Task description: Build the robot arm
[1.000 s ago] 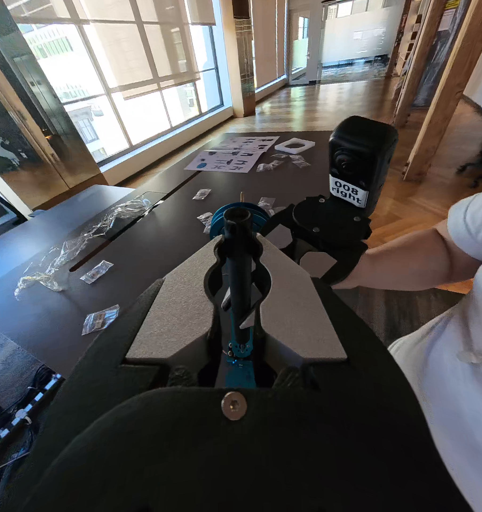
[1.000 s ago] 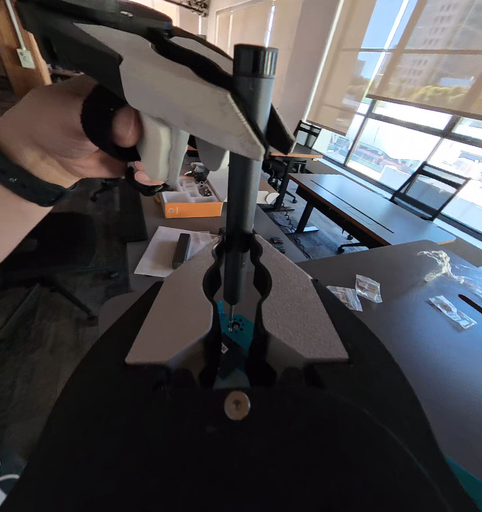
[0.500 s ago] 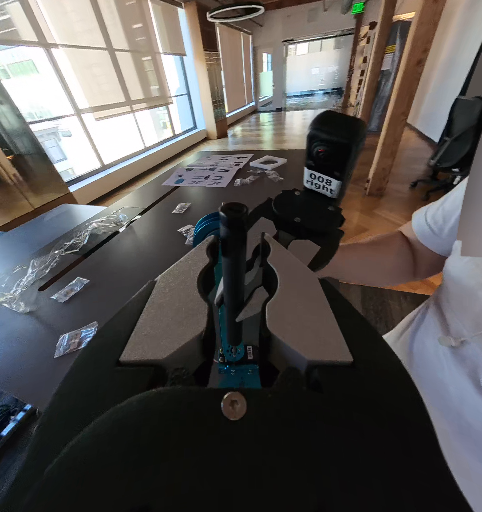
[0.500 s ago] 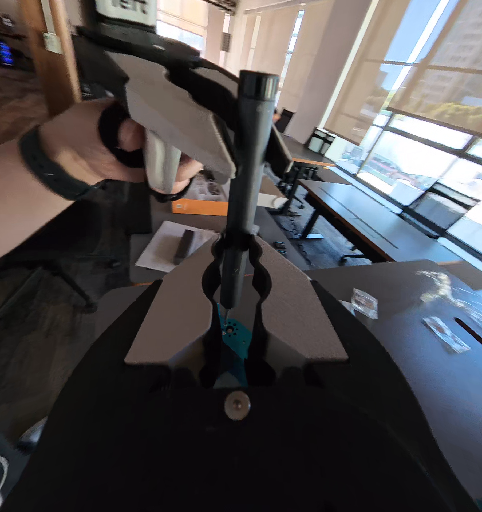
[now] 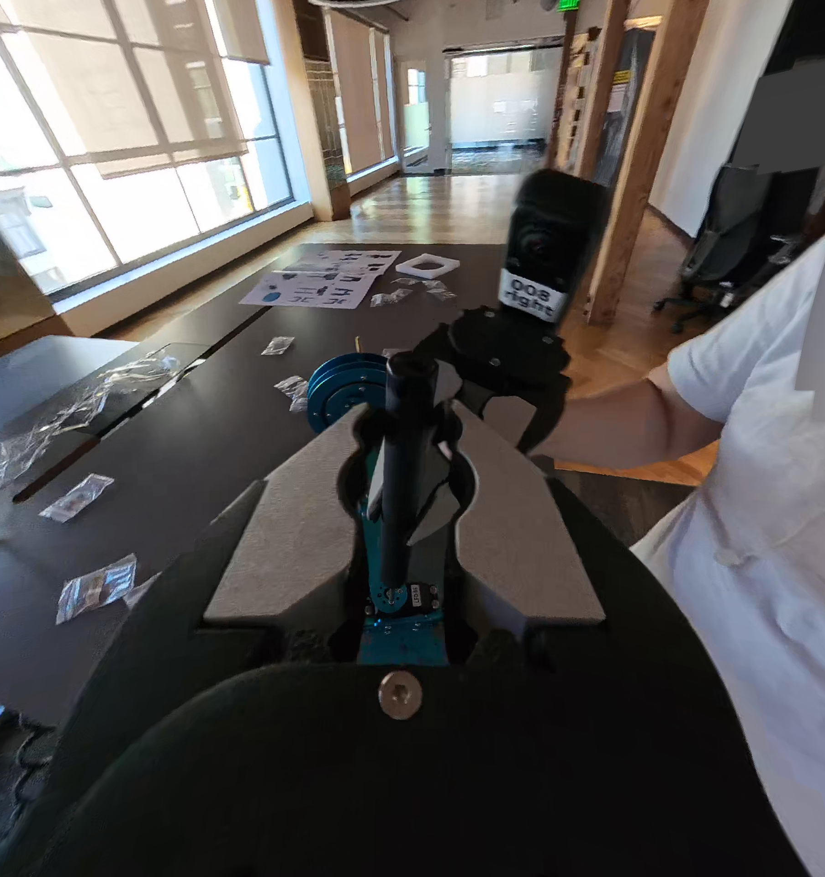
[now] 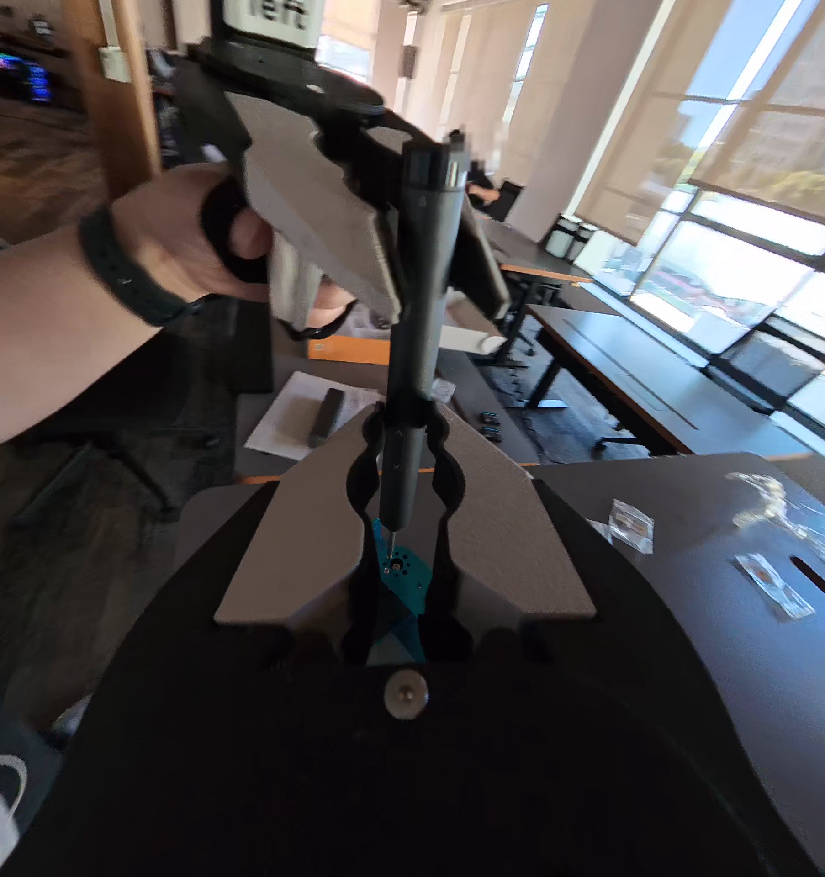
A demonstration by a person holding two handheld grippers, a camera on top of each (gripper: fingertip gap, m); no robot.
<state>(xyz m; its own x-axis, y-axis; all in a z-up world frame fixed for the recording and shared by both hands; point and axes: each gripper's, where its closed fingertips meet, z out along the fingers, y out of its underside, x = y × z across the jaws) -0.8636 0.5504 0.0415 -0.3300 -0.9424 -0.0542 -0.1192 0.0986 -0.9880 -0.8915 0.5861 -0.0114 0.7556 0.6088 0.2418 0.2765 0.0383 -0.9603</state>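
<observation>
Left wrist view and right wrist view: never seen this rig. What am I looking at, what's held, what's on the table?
There is no robot arm here. A person holds a hand-held gripper in each hand, and each one carries a camera that looks along its two grey fingers.

The left wrist view looks out from the left gripper, with the other gripper farther off. The right wrist view looks out from the right gripper, facing the left one and the hand that grips it.

The left gripper is shut on a dark screwdriver. Its tip points down at a small blue metal part, which the right gripper is shut on.

On the dark table lie small clear bags, crumpled plastic wrap, a printed sheet and a white square frame.
</observation>
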